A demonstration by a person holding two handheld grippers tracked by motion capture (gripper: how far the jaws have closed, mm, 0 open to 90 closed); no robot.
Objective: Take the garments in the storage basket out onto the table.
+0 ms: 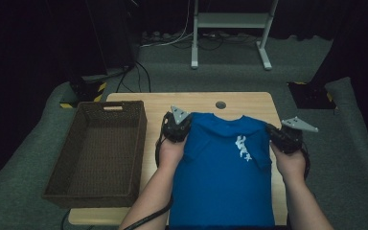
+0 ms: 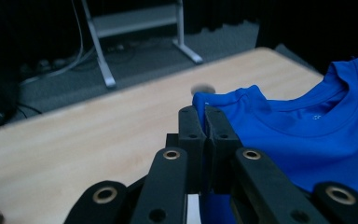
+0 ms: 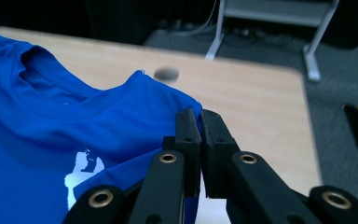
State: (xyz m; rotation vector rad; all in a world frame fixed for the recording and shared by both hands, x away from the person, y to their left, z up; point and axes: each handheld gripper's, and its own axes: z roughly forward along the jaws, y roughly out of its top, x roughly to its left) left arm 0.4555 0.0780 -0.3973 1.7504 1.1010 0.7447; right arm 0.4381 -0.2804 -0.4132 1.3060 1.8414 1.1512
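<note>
A blue T-shirt (image 1: 220,163) with a white print (image 1: 243,147) hangs between my two grippers over the wooden table (image 1: 249,103), its hem reaching the near edge. My left gripper (image 1: 186,126) is shut on the shirt's left shoulder. In the left gripper view the jaws (image 2: 205,116) pinch the blue cloth (image 2: 298,135) beside the collar. My right gripper (image 1: 274,135) is shut on the right shoulder. In the right gripper view the jaws (image 3: 200,119) clamp the fabric edge (image 3: 51,121), with the collar at the left.
A dark woven basket (image 1: 96,153) stands at the table's left side, with nothing in it. A round cable hole (image 1: 221,105) sits near the far edge. A white metal frame (image 1: 230,21) and cables are on the floor beyond the table.
</note>
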